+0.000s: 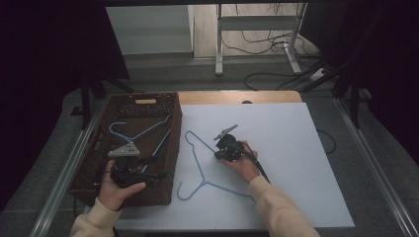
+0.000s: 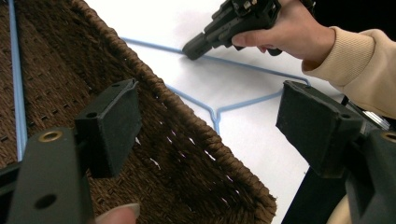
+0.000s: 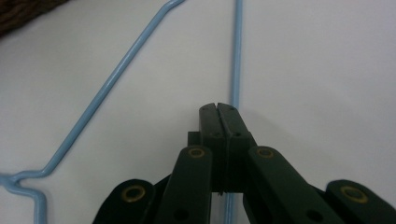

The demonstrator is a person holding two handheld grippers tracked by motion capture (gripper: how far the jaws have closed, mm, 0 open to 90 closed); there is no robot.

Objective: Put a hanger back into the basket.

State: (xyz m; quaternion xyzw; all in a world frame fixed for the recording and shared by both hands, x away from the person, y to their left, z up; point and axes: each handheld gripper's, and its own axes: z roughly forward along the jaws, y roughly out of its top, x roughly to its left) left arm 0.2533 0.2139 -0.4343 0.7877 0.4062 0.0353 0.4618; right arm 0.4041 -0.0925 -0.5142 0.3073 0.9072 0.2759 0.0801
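Observation:
A blue wire hanger (image 1: 196,160) lies flat on the white tabletop (image 1: 291,158), its hook toward the front. My right gripper (image 1: 217,155) is shut, its tips resting on the hanger's long bar (image 3: 236,51); the wire runs on beneath the jaws, and no pinch is visible. From the left gripper view, the right gripper (image 2: 191,50) touches that bar beyond the hanger's neck (image 2: 215,114). My left gripper (image 1: 159,166) hovers open and empty over the front right corner of the brown wicker basket (image 1: 176,143). More blue hangers (image 1: 148,131) lie inside it.
The basket's woven rim (image 2: 154,84) runs between my left gripper and the hanger. A blue wire (image 2: 17,93) lies on the basket floor. Behind the white top are a wooden strip (image 1: 237,97), a desk frame (image 1: 257,34) and floor cables (image 1: 276,47).

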